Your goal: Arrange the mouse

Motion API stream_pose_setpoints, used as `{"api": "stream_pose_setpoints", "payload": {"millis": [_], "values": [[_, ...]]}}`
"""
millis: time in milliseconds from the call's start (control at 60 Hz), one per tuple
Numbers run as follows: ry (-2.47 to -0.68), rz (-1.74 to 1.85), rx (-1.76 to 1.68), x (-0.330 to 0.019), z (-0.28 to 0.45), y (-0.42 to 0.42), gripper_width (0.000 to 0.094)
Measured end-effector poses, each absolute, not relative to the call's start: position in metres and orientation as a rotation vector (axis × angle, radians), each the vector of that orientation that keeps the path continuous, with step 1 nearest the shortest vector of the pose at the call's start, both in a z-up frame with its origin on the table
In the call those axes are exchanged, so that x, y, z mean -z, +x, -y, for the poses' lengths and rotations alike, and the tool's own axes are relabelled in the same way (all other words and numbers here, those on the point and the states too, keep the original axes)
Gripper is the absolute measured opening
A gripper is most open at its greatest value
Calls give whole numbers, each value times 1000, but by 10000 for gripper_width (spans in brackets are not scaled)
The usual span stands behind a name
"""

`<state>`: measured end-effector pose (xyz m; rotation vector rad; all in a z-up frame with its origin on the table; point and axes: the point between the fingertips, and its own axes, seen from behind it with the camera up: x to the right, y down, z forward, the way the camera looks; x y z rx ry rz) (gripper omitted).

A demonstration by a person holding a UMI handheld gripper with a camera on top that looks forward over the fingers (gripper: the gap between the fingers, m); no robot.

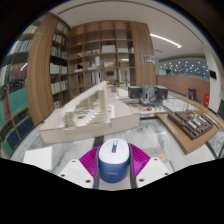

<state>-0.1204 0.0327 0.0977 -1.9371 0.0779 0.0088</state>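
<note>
The tool (pixel 112 165) is holding a computer mouse (pixel 112 158), white on top with a blue lower part, and the magenta pads (pixel 88 160) are pressing against both of its flanks. The mouse is sitting between the fingers, raised above the pale marbled counter (pixel 50 155) that is showing just below and ahead of it; whether its base is touching that surface cannot be told from this view. Beyond the fingers an architectural model (pixel 88 112) of pale wood is standing on a display table, a second model (pixel 190 122) is lying off to the right, and tall bookshelves (pixel 100 52) are lining the far wall.

As a judgement, the mouse is being carried toward its resting place. To do this well, the person should be keeping the squeeze even so the smooth shell is not slipping forward out of the pads, and keeping the mouse level. Lowering should be slow until the base is lying flat on the counter, with the mouse squared to the counter's edge, and only then should the fingers be spreading, so nothing is dropping or twisting.
</note>
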Motion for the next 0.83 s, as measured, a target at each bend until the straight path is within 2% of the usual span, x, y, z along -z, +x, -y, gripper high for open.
{"api": "stream_pose_setpoints", "payload": {"millis": [117, 300, 317, 333, 383, 417, 433, 450, 500, 517, 533, 550, 567, 600, 617, 633, 667, 833], "values": [[-2052, -98, 42, -39, -43, -70, 409], [-2149, -88, -18, 5, -43, -56, 406], [-2172, -90, -25, 11, -41, -58, 472], [-2156, -93, -39, 10, -42, -57, 418], [-2157, -93, -63, 11, -42, -58, 460], [-2154, -70, -58, 10, -43, -58, 492], [-2160, -56, -53, 11, -42, -58, 579], [-2162, -42, -48, 11, -42, -57, 533], [-2172, -11, -40, 11, -42, -58, 572], [-2178, -3, -48, 11, -40, -60, 547], [-2187, 0, -55, 11, -38, -61, 649], [-2193, -4, -63, 10, -36, -61, 695], [-2196, -10, -74, 7, -33, -61, 795], [-2180, -24, -105, -2, -28, -62, 889], [-2171, -26, -117, -6, -25, -61, 900], [-2163, -30, -128, -11, -21, -60, 853], [-2154, -32, -152, -19, -12, -57, 846], [-2122, -77, -154, -34, 46, -4, 848]]}}
